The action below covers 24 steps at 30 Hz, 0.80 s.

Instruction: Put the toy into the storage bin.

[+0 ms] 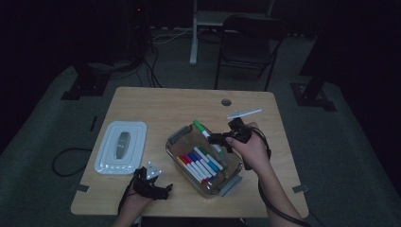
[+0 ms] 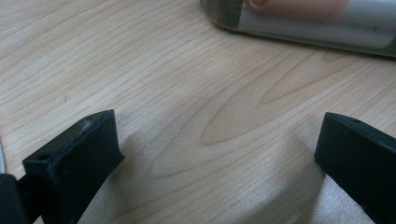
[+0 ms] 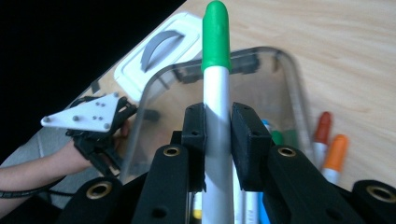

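Wooden table (image 1: pixel 156 101) | right hand-held gripper (image 3: pixel 217 126) clamps green-capped marker (image 3: pixel 215 70) above container (image 1: pixel 177 137)

Pale matt wood-grain table (image 2: pixel 187 93), clear glossy plastic container (image 3: pixel 289 74), smooth green-capped plastic marker (image 3: pixel 215 93)

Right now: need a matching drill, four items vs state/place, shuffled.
Items:
1. green-capped marker
2. white lid
3. left gripper
4. clear container

States:
A. flat on the table, left of the container
B. jaws apart over bare wood, nothing between them
C. clamped between the right gripper's jaws, cap pointing away from the hand
D. holds a row of markers

Pairs: 1-C, 2-A, 3-B, 4-D
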Each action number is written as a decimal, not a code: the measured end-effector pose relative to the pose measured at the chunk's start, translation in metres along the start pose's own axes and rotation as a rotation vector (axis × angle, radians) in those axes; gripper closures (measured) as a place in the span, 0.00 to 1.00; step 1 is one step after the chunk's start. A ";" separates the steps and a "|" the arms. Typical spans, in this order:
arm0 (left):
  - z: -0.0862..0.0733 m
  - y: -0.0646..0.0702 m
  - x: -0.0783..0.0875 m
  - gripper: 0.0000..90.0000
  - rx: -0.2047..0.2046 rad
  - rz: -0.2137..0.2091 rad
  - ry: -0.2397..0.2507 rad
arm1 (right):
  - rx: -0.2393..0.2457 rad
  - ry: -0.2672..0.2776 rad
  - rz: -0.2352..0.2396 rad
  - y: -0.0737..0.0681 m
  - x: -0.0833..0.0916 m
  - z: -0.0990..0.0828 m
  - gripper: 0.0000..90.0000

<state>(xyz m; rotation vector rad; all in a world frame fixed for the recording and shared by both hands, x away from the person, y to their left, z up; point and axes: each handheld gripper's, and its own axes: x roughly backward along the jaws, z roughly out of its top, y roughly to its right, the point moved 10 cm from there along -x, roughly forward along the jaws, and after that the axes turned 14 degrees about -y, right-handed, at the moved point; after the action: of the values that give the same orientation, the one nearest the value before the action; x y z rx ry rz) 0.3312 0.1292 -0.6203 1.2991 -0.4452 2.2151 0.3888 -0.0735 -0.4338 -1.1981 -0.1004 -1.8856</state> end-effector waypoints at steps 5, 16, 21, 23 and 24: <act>0.000 0.000 0.000 0.01 0.001 0.000 0.001 | 0.021 -0.068 0.061 -0.017 -0.026 -0.005 0.85; 0.000 0.000 0.000 0.01 0.000 0.000 0.000 | 0.039 -0.225 0.099 -0.032 -0.073 -0.022 0.85; 0.000 0.000 0.000 0.01 0.001 -0.001 0.001 | 0.041 -0.292 0.097 -0.032 -0.093 -0.028 0.85; 0.000 0.000 0.000 0.01 0.001 0.000 0.001 | 0.033 -0.338 0.090 -0.031 -0.099 -0.031 0.85; 0.000 0.000 0.000 0.01 0.001 0.000 0.001 | 0.040 -0.333 0.082 -0.031 -0.101 -0.030 0.85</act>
<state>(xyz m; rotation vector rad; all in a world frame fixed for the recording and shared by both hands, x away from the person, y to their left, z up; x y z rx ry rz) 0.3313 0.1291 -0.6203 1.2982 -0.4441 2.2161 0.3615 -0.0061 -0.5156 -1.4568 -0.2646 -1.5929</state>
